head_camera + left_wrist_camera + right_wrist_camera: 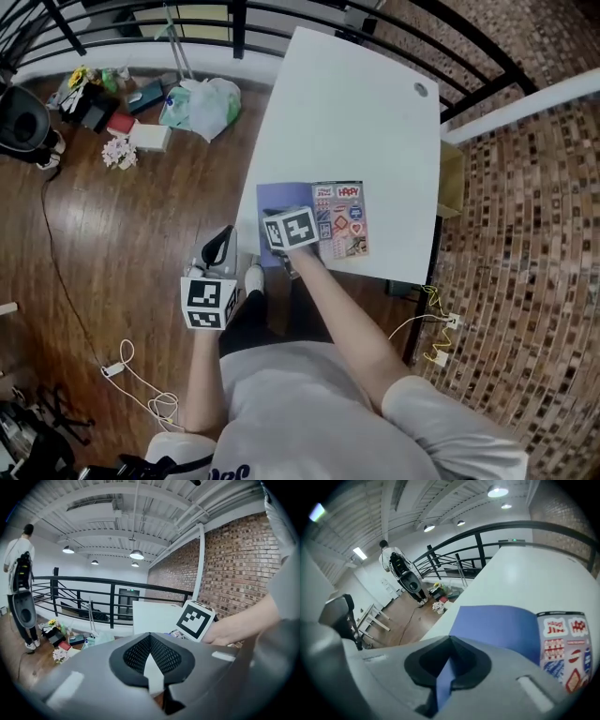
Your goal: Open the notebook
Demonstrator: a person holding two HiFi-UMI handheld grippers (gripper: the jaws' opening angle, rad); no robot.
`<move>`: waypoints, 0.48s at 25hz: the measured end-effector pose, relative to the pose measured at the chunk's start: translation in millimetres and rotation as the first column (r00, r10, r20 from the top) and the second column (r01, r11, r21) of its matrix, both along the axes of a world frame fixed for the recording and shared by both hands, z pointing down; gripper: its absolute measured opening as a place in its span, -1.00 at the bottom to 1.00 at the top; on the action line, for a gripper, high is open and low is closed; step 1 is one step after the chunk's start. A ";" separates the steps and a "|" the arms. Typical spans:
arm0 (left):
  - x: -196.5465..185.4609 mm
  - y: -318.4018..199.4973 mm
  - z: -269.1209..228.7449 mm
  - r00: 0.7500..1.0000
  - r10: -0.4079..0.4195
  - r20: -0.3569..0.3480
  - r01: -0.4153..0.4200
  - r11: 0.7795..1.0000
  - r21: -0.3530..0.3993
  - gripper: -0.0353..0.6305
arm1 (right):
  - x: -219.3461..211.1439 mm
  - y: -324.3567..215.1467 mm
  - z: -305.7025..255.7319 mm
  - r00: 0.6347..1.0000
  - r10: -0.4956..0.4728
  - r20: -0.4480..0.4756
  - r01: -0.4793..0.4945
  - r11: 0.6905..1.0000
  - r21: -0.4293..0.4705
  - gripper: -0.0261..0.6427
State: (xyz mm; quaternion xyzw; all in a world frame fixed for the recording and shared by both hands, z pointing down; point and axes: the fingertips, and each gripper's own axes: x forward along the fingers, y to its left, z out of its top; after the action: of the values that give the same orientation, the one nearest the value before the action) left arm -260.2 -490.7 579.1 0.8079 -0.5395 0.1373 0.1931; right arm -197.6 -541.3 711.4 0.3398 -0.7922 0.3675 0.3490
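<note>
Notebook [323, 220] open flat at white table's [356, 103] near edge, far half bare. Right gripper [446, 667] jaws together over blue page [497, 625]; left gripper [222, 244] likewise closed (off the table's left edge).

notebook [323, 223] | flat | purple left, stickers right | near edge of table [356, 112]

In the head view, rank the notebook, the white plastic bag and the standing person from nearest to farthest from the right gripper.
1. Notebook: lying open on the table, directly beneath the right gripper.
2. White plastic bag: on the floor, left of the table's far half.
3. Person: standing at the view's far left edge.
</note>
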 end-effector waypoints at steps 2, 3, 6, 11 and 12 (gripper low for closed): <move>9.5 6.0 -15.4 1.000 0.023 -0.010 -0.023 0.999 0.026 -0.85 | 11.8 2.4 -33.0 0.998 0.049 0.048 -0.052 0.996 0.075 -0.95; 15.9 9.1 -24.7 0.999 0.032 -0.018 -0.031 0.999 0.043 -0.85 | 21.3 6.1 -53.9 0.992 0.082 0.096 -0.093 0.989 0.114 -0.95; 38.6 14.5 -54.3 0.998 0.048 -0.044 -0.043 0.994 0.100 -0.85 | 70.8 27.0 -111.6 0.953 0.209 0.221 -0.252 0.949 0.190 -0.95; 91.9 32.6 -105.1 0.994 0.097 -0.057 -0.084 0.977 0.196 -0.84 | 150.4 75.5 -181.9 0.910 0.264 0.319 -0.372 0.859 0.351 -0.95; 103.7 42.6 -113.0 0.993 0.105 -0.051 -0.092 0.972 0.217 -0.85 | 163.0 87.9 -192.3 0.919 0.251 0.304 -0.361 0.844 0.396 -0.95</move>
State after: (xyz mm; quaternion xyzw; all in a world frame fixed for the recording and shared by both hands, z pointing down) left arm -156.5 -448.1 466.0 0.8537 -0.5041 0.0625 0.1147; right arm -34.6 -453.4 519.2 0.4861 -0.8263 0.2663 0.0998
